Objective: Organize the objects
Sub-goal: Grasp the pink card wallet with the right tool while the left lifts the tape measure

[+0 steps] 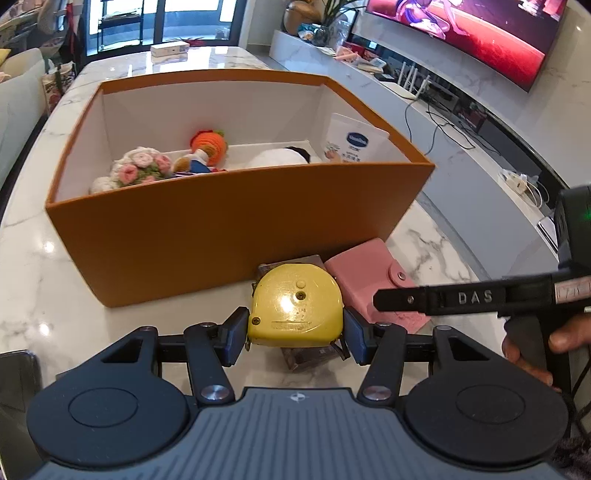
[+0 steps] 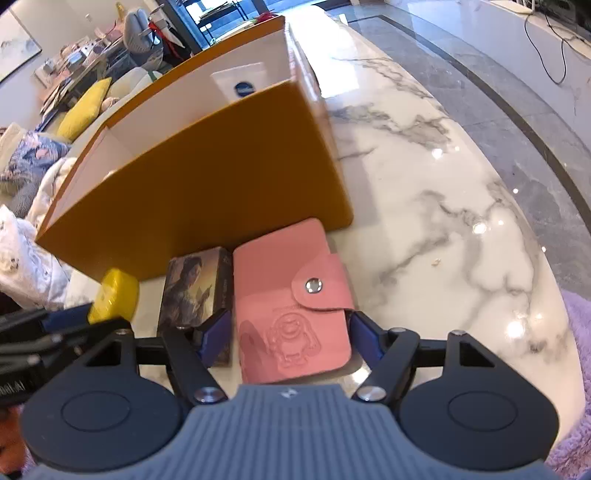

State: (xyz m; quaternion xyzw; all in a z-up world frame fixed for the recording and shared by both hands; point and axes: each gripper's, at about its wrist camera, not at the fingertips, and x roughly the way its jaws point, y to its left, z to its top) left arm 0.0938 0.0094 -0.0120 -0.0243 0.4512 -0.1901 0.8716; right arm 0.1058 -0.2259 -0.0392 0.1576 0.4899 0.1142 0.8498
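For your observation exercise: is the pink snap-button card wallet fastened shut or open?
Shut: the pink snap-button card wallet has its flap folded over, silver snap pressed down.

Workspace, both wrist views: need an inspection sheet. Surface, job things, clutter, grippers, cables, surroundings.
Surface: white marble table, glossy, bare to the right of the box.
Job's things: orange box, open, holding crochet flowers, a crochet doll and a white pouch. In front of it: yellow tape measure, pink card wallet, picture box between them.
Clutter: small crumb on the marble.
Grippers: left gripper closed on the tape measure; right gripper straddles the wallet, contact unclear.
Cables: black cables on the TV bench, another on the floor.
Surroundings: television, sofa with yellow cushion.
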